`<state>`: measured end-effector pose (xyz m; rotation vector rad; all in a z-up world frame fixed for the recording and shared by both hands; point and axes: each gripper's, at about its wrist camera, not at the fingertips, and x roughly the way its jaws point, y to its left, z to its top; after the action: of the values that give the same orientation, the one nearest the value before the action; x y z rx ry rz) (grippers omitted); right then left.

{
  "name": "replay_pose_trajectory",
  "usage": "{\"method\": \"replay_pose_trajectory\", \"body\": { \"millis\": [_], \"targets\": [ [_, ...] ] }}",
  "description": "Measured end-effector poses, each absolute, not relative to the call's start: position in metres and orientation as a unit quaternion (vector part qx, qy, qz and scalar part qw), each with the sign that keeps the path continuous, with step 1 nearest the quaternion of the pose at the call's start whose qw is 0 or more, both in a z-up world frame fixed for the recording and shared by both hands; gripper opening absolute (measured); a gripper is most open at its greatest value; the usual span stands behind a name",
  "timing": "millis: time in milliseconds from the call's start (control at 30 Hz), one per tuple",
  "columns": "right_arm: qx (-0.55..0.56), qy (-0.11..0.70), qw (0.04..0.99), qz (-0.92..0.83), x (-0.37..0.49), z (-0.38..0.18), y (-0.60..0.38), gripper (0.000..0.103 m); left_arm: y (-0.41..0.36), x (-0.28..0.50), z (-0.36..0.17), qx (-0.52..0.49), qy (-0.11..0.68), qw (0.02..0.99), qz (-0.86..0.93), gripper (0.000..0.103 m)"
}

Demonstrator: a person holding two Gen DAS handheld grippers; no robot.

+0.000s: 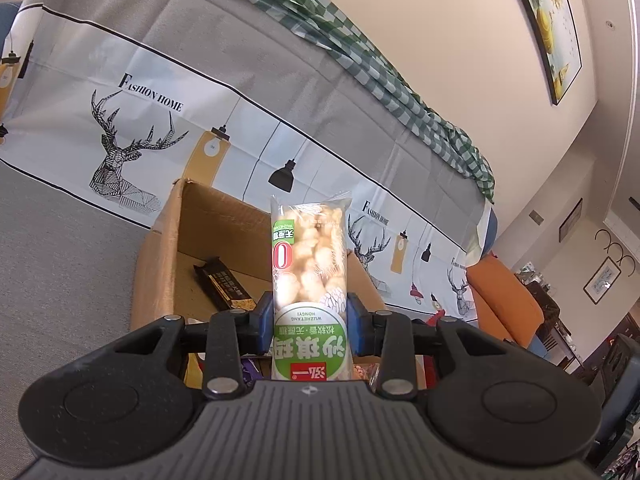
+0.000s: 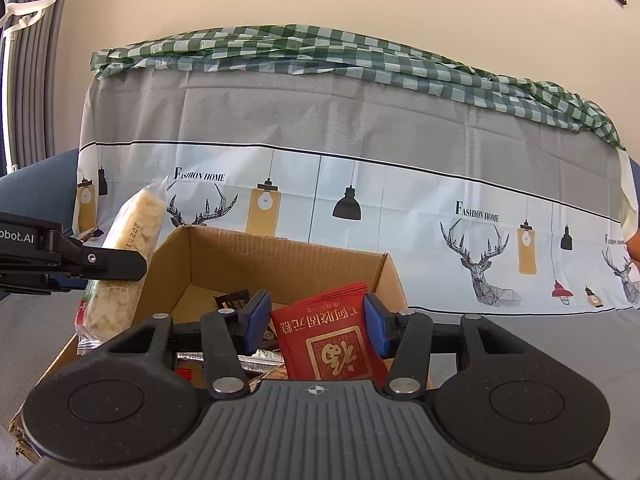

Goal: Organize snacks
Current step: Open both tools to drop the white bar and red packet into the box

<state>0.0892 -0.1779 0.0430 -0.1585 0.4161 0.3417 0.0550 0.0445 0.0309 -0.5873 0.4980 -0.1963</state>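
Observation:
My left gripper [image 1: 309, 322] is shut on a green-and-clear pack of puffed rice snack [image 1: 308, 276], held upright above the open cardboard box [image 1: 160, 248]. It also shows in the right wrist view [image 2: 120, 264], at the box's left edge, with the left gripper [image 2: 100, 260] on it. My right gripper [image 2: 316, 322] stands over the box [image 2: 280, 256], its blue pads on either side of a red snack packet [image 2: 332, 336]; the left pad shows a small gap. A dark brown bar [image 1: 222, 286] lies in the box, seen too in the right wrist view [image 2: 234, 300].
The box sits on a grey sofa seat [image 1: 60, 248]. Behind it hangs a deer-print cover [image 2: 360, 184] with a green checked cloth [image 2: 320, 52] on top. More wrappers [image 2: 260, 360] lie inside the box. An orange cushion [image 1: 500, 292] is at right.

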Motion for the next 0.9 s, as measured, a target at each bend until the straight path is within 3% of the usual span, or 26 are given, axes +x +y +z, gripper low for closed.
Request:
{"method": "replay_pose_trajectory", "body": {
  "millis": [900],
  "targets": [
    [-0.089,0.2,0.961,0.167,0.087,0.0413,-0.1749,0.052,0.036,0.0596,0.0295,-0.287,0.241,0.921,-0.102,0.039]
  ]
}}
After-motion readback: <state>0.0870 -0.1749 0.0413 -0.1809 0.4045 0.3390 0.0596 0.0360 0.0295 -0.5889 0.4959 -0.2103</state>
